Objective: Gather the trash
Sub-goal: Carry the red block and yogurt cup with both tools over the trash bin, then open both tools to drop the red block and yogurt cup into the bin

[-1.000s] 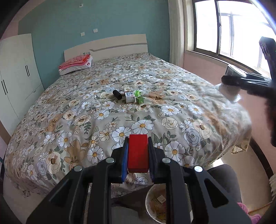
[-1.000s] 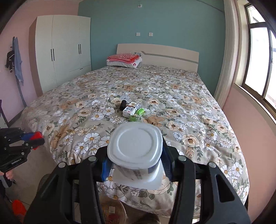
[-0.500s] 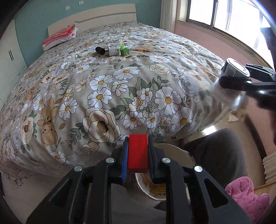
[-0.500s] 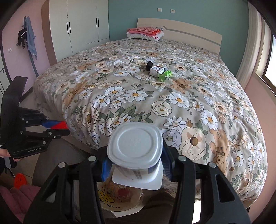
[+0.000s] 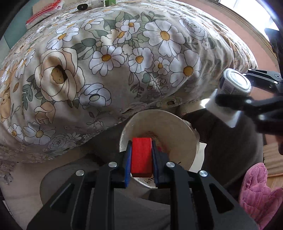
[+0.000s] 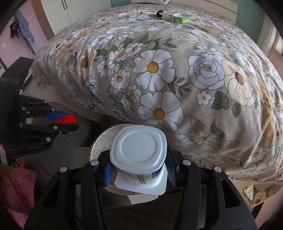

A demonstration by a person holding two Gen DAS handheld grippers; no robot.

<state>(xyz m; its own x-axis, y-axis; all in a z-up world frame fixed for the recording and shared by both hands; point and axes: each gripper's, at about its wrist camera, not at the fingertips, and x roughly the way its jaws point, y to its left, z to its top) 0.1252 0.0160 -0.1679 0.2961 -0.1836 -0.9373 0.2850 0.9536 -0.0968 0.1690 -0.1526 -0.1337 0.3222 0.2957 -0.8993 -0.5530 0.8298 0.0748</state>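
Note:
My left gripper (image 5: 141,152) is shut on a red block (image 5: 141,156) and points steeply down over the mouth of a round pale bin (image 5: 169,122) at the foot of the bed. In the right wrist view my right gripper (image 6: 138,161) is shut on a white yogurt cup (image 6: 138,150), held bottom-up above the same bin (image 6: 96,143). Each gripper shows in the other's view: the right one with the cup (image 5: 235,85) at the right, the left one with the block (image 6: 68,118) at the left. More small items (image 6: 172,16) lie far up the bed.
The flowered bedspread (image 5: 106,62) hangs over the bed's edge just behind the bin. A person's dark trouser legs (image 5: 228,148) flank the bin, with pink slippers (image 5: 258,189) at the floor. A wardrobe (image 6: 74,10) stands at the far left.
Both grippers have dropped from above the bed and tilted downward, each still holding its item. The bin now sits right under the fingertips and the bed's top has slid up out of view.

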